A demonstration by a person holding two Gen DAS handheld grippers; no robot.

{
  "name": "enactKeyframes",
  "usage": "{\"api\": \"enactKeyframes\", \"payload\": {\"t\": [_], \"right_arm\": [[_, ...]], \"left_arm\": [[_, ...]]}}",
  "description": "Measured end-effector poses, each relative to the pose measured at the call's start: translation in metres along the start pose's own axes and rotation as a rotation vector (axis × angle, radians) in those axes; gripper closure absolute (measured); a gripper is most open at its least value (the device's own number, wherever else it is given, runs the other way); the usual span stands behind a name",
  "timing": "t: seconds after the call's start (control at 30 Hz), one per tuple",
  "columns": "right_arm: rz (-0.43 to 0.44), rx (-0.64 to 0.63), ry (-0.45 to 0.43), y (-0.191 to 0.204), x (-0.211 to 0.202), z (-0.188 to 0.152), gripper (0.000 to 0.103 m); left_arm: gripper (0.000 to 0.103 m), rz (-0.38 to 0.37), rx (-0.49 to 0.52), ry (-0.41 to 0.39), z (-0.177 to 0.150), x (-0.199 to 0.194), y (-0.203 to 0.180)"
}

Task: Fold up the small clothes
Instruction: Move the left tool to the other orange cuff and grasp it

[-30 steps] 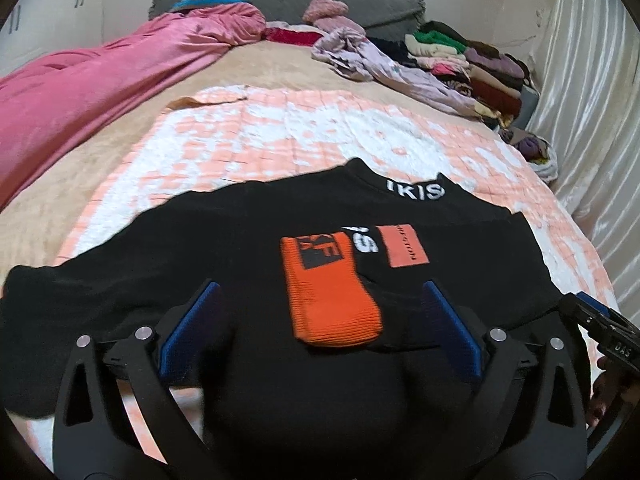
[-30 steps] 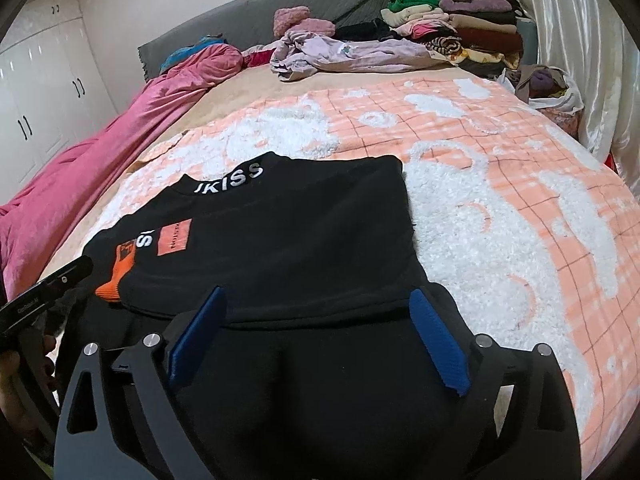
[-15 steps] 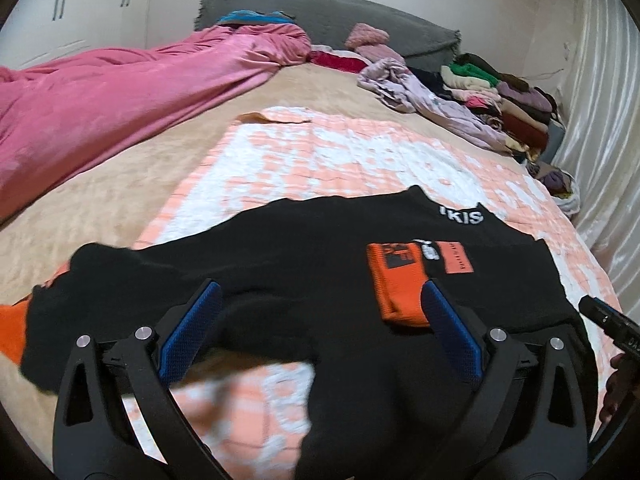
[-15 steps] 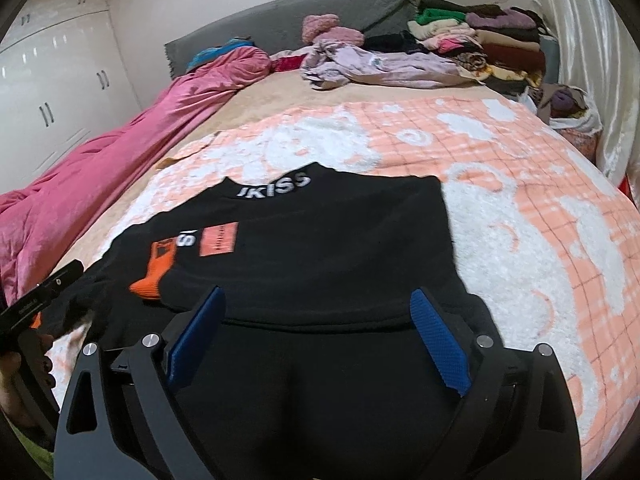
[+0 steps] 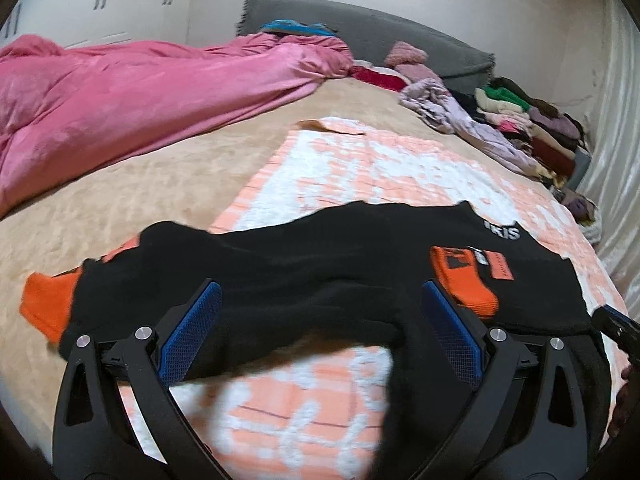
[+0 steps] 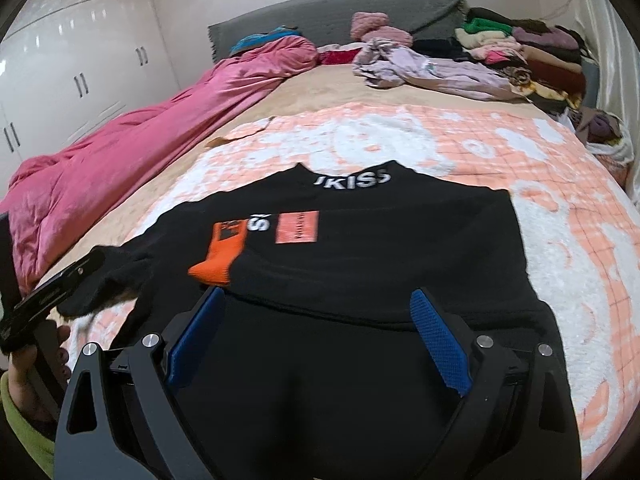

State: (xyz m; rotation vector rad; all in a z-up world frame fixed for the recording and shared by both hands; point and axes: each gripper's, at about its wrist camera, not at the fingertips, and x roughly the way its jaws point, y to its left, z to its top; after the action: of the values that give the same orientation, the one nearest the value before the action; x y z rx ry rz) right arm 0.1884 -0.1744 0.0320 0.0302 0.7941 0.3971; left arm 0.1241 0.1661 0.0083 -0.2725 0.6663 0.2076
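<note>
Fingers point(image 5: 192, 332) spread — black sweater point(image 5: 320, 264) just beyond

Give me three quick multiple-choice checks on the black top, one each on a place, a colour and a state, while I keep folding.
1. Where does the black top lie?
A. On the pink quilt
B. On the peach-and-white blanket
C. On the clothes pile

2. What colour are the sleeve cuffs?
A. Orange
B. Green
C. White

3. How do the jaws of the right gripper stand?
A. Shut on the collar
B. Shut on a cuff
C. Open, holding nothing

Answers:
1. B: the peach-and-white blanket shows around the top's edges.
2. A: one orange cuff is folded onto the chest, and the other cuff lies out on the far side.
3. C: the blue pads sit wide apart with only flat fabric beyond them; the left gripper is spread open too.
</note>
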Motion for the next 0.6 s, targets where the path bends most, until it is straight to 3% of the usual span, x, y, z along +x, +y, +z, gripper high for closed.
{"api": "enactKeyframes", "payload": {"t": [0.6], "right_arm": [[0.076,-0.126,0.019,0.063,0.003,0.005,0.01]], "left_arm": [[0.01,0.137,-0.16,-0.021,-0.007,-0.009,0.067]]}}
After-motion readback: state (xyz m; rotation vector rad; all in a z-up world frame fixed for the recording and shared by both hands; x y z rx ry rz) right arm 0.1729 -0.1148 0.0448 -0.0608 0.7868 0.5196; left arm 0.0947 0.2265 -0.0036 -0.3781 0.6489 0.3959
